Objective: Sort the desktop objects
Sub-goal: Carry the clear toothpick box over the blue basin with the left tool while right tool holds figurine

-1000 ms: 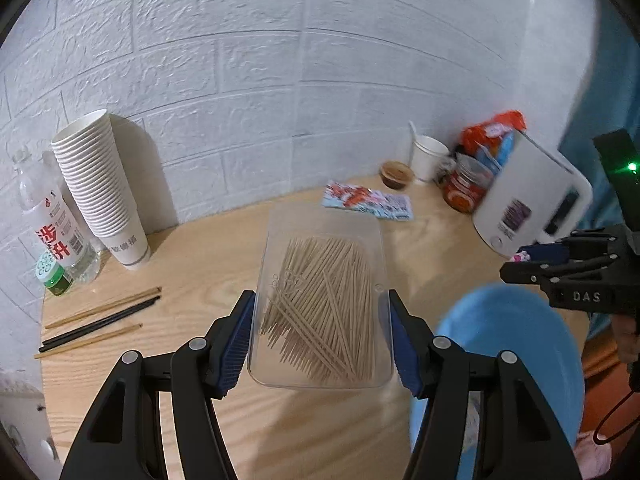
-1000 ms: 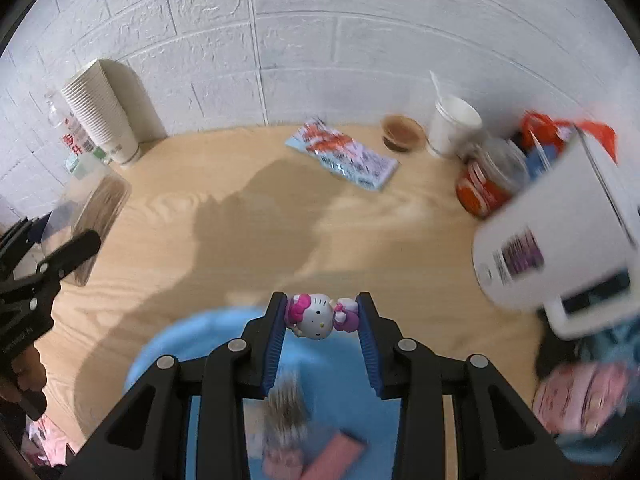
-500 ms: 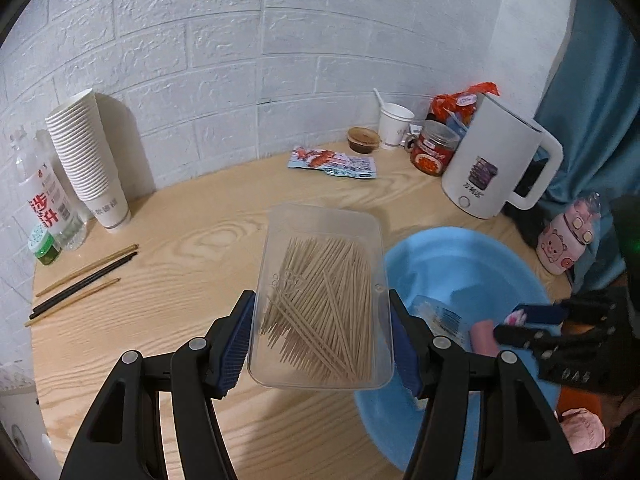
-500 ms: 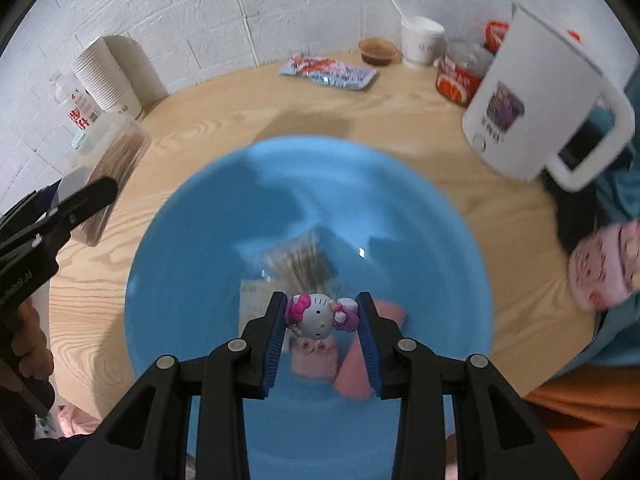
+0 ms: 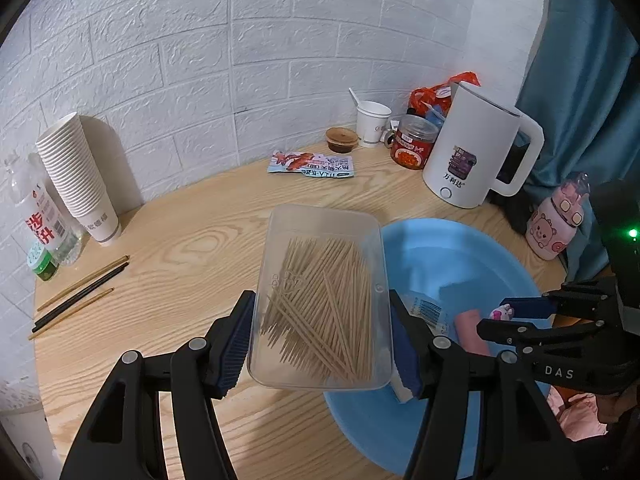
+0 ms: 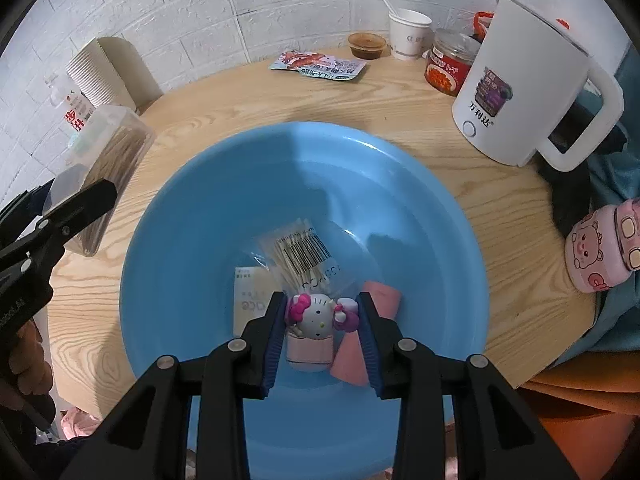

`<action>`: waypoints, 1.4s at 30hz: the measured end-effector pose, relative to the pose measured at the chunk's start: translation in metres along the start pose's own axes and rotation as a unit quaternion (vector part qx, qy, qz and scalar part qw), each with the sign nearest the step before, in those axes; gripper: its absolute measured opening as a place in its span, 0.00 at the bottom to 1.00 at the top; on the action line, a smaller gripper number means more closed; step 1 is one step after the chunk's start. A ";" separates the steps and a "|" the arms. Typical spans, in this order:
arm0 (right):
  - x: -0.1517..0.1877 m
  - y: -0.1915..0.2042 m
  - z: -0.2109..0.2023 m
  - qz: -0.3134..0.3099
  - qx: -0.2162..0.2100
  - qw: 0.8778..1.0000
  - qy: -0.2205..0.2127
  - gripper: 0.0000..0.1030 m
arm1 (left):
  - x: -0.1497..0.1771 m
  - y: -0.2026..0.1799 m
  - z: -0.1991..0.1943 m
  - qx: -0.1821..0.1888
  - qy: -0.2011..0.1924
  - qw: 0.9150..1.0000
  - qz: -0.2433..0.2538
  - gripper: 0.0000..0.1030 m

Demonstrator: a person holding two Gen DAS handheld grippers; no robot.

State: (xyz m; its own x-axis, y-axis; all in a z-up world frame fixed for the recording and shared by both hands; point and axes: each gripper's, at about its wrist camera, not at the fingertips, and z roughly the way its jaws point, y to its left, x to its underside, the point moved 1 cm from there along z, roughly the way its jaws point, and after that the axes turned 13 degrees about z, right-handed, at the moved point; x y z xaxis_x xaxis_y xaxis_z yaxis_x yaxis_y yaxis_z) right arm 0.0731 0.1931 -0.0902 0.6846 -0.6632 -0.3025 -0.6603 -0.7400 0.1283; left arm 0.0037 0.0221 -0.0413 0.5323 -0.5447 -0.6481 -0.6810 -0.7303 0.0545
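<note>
My left gripper (image 5: 322, 344) is shut on a clear plastic box of toothpicks (image 5: 322, 296) and holds it above the table, at the left rim of the blue basin (image 5: 472, 248). The box also shows in the right wrist view (image 6: 108, 160). My right gripper (image 6: 322, 320) is shut on a small white cat figurine with a pink bow (image 6: 318, 314) and holds it low inside the blue basin (image 6: 192, 216). In the basin lie a clear packet with a barcode (image 6: 304, 256), a white card (image 6: 250, 292) and a pink bar (image 6: 368, 336).
A white kettle (image 5: 476, 152) stands at the back right, with a red jar (image 5: 412, 146), a paper cup (image 5: 372, 122) and a sauce cup (image 5: 341, 139). A snack packet (image 5: 312, 164) lies mid-back. Stacked cups (image 5: 76, 176), a bottle (image 5: 40, 228) and chopsticks (image 5: 76, 296) are left. A pink piggy bottle (image 5: 556, 224) stands right.
My right gripper has dropped lower into the basin with the figurine. My left gripper has swung right with the toothpick box, bringing the basin closer beside it.
</note>
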 end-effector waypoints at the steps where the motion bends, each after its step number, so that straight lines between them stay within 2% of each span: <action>1: 0.000 0.000 -0.001 -0.001 0.001 1.000 -0.001 0.34 | 0.000 0.000 0.000 0.000 0.000 1.000 0.001 0.58; 27: 0.001 -0.004 0.005 0.005 0.006 1.000 0.004 0.34 | 0.000 -0.010 0.008 0.016 0.012 1.000 0.018 0.58; 42: 0.010 -0.014 0.009 0.027 0.004 1.000 0.014 0.34 | 0.001 -0.037 0.034 0.056 0.037 0.996 0.064 0.58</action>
State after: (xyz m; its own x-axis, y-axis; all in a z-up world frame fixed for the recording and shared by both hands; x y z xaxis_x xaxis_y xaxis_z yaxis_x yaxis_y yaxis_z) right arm 0.0866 0.1982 -0.1032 0.6569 -0.7047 -0.2683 -0.6983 -0.7028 0.1360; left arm 0.0125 0.0630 -0.0703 0.4708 -0.6624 -0.5827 -0.7950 -0.6049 0.0454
